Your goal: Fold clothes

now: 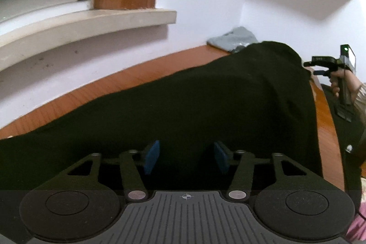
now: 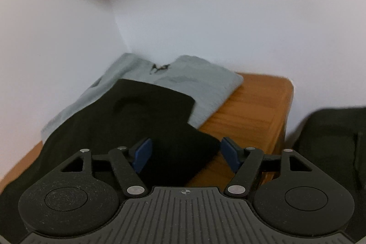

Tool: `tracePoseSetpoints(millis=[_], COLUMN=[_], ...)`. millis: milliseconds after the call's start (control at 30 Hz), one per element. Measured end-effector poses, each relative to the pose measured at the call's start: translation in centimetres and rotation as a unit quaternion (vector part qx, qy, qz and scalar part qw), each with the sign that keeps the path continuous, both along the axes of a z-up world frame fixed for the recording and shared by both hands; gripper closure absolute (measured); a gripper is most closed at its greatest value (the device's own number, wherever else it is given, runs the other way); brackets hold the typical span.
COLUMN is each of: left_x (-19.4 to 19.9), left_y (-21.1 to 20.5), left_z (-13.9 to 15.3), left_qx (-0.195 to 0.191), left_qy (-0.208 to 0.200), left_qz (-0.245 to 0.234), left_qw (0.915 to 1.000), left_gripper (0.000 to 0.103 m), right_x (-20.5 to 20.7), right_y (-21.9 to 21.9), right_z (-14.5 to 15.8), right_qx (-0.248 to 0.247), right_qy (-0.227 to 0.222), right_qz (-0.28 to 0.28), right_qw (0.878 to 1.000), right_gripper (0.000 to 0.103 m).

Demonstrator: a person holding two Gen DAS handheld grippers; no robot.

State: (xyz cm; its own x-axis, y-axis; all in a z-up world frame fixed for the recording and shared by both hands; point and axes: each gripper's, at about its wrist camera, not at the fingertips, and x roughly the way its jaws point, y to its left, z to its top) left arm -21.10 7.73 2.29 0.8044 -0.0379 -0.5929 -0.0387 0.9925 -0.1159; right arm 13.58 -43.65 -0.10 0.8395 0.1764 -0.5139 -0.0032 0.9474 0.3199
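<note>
Indoors, wooden table [image 2: 256, 106] in white-walled corner [image 2: 119, 22], stone sill [image 1: 91, 22]

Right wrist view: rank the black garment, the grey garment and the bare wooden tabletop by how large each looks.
1. black garment, though nearness to the camera inflates it
2. grey garment and wooden tabletop: bare patches look alike, not ranked

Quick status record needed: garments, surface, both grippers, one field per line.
black garment: spread across the table, far end overlapping the grey one
grey garment: folded, in the corner by the wall
table: wooden
left gripper: open over black cloth, pads not pressing
right gripper: open above the black garment's edge, nothing gripped
</note>
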Motion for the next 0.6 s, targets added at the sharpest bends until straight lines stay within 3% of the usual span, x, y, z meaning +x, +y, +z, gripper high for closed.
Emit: tracePoseSetpoints(millis=[133, 267, 400, 533, 600], left_x=[0.2, 0.1, -0.3, -2.8, -4.8], left_y=[-0.9, -0.6, -0.4, 1.2, 2.0], left_z=[-0.1, -0.1, 0.1, 2.3, 3.8], left_qx=[0.027, 0.020, 0.015, -0.033, -0.017], left_qy=[0.005, 0.004, -0.006, -0.029, -0.045], left_qz=[-0.001, -0.001, 0.003, 0.017, 0.022], left_qw=[0.9996, 0.9998, 0.9999, 0.9989, 0.9986], left_gripper=[0.041, 0.041, 0.041, 0.040, 0.036], right_x=[0.4, 0.6, 0.4, -0.9, -2.4], right_y=[-0.6, -0.4, 0.5, 1.7, 3.3], right_z=[-0.2, -0.3, -0.2, 0.3, 0.7], right_qx=[0.036, 0.056, 0.024, -0.025, -0.030], right_qy=[0.010, 0.016, 0.010, -0.010, -0.035], right_qz=[-0.009, -0.003, 0.003, -0.008, 0.031], right_qw=[0.999, 0.998, 1.000, 1.000, 0.998], right_gripper=[0.035, 0.035, 0.035, 0.035, 0.034])
